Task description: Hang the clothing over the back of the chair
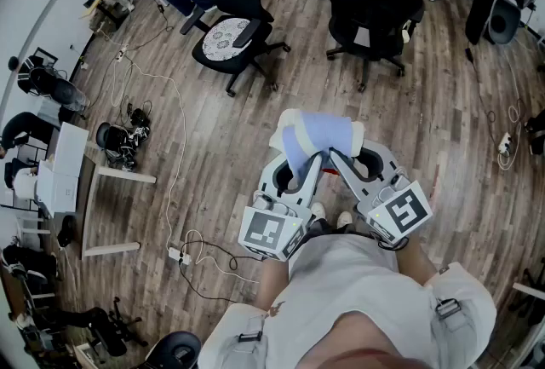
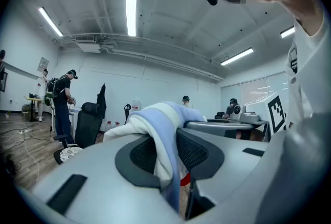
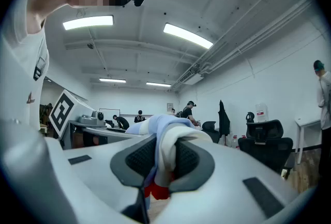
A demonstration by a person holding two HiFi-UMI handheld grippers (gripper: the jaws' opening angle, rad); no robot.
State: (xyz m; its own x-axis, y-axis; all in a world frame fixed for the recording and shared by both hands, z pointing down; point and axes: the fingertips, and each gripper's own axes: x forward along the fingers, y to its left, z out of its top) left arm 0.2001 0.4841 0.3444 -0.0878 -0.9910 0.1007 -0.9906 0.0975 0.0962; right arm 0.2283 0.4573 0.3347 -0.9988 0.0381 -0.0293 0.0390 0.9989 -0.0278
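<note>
While it's held up in front of the person, the clothing (image 1: 319,135): a pale blue and cream bundle, off the floor, caught between the two claws and touching neither chair.
Left claw (image 1: 308,161): pinching the clothing. In the left gripper view the fabric (image 2: 161,130) is squeezed between the dark textured pads (image 2: 142,154) and bulges out over the top of them.
Right claw (image 1: 342,159): same deal, clamped on the clothing. In the right gripper view a blue-and-cream fold (image 3: 166,140) is pressed between its pads (image 3: 140,158).
How the claws sit: side by side, tips angled in toward each other, both roughly level, and the bundle bridges them.
Red bit (image 3: 155,190): shows just under the fabric between the jaws in both gripper views; can't tell what it is.
Marker cubes (image 1: 271,231): one on each claw, close to the person's body. Both have bold black-and-white square patterns facing up, and that's the only crisp print around.
Readable writing: not much, honestly. A white container by the far wall (image 3: 261,110) has a red label, too small to read.
Cushion chair (image 1: 232,33): a black office chair with a patterned seat pad, well apart from the clothing, up and left of it in the head view.
Black chair (image 1: 370,1): well apart too, up and to the right.
Floor (image 1: 213,129): wood planks, with a white cable (image 1: 177,163) snaking down to a power strip (image 1: 179,255).
</note>
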